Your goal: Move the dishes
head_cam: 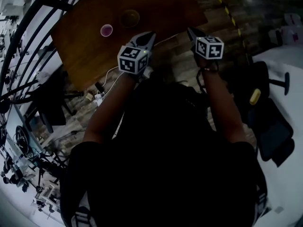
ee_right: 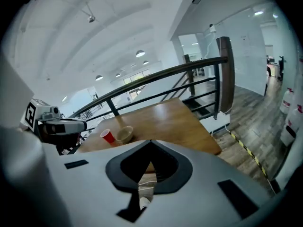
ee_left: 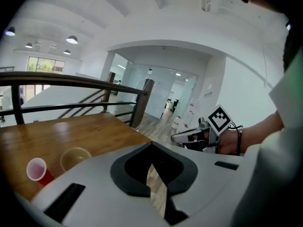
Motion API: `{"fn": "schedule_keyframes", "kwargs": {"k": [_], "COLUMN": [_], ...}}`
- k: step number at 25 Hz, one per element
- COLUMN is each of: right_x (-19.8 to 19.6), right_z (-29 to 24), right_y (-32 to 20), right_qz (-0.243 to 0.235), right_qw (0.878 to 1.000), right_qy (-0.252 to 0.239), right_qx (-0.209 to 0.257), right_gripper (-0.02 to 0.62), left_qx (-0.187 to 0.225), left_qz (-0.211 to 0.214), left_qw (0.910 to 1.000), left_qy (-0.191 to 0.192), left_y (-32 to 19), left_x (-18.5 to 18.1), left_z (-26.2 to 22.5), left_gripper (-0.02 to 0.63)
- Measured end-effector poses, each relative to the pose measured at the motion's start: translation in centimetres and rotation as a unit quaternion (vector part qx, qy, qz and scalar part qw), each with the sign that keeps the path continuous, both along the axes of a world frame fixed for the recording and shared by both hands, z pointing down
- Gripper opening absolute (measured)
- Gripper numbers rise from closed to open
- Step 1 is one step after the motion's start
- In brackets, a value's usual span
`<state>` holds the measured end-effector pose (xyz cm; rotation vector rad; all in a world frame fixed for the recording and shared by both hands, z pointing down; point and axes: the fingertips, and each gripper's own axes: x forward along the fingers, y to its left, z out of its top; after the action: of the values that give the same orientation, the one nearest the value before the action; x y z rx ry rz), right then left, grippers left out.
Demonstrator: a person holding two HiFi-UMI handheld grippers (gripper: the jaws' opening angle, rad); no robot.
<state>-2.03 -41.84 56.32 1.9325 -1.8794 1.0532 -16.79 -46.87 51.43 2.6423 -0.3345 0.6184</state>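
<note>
Table [head_cam: 165, 8]: red cup [head_cam: 106, 30] just left of bowl [head_cam: 129, 18].
Left gripper [head_cam: 150, 34]: jaws together, holding nothing.
Right gripper [head_cam: 191, 31]: jaws together, holding nothing.

Arms forward; left hand-held gripper [head_cam: 149, 34] and right hand-held gripper [head_cam: 191, 30] jaws together.

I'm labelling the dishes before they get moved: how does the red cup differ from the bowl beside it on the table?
Colour: the red cup is red outside and paler inside, while the bowl is tan all over. Shape: the cup is narrow and tall, the bowl wide and low. Place: in the head view the cup stands left of the bowl. Both stand upright, mouth up, on the wooden table.
</note>
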Motion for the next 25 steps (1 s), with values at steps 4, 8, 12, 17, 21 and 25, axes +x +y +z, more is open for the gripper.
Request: {"fn": "schedule_keyframes", "kwargs": {"k": [4,8,12,17,21,25], "right_x": [5.2,11.1,15.2,19.2,21.2,22.3], "right_z": [-1.3,-2.6,-2.8,-3.2,-3.4,-3.3], "right_y": [7.8,17.8,27.3,38.6,47.6,55.8], "right_qz": [0.049,0.125,0.188,0.255,0.322,0.388], "right_qw": [0.999,0.992,0.982,0.966,0.946,0.92], "right_qy": [-0.007,-0.002,-0.006,-0.007,-0.001,-0.003], "right_qx": [0.008,0.024,0.035,0.041,0.047,0.052], "right_gripper": [0.009,0.009,0.009,0.009,0.009,0.009], "left_qx": [0.004,0.013,0.013,0.02,0.024,0.024], "left_qz": [0.06,0.141,0.2,0.269,0.343,0.411], "left_qw": [0.9981,0.9899,0.9797,0.9629,0.939,0.9113], "left_qy": [-0.008,-0.007,-0.006,0.005,0.012,0.007], "left_y": [6.2,15.0,23.2,32.7,40.6,47.8], "left_x": [6.4,12.6,17.2,23.2,27.0,29.7], "left_z": [-0.4,-0.5,-0.4,-1.1,-1.3,-0.7], "left_gripper": [-0.005,-0.005,-0.005,-0.005,-0.005,-0.005]}}
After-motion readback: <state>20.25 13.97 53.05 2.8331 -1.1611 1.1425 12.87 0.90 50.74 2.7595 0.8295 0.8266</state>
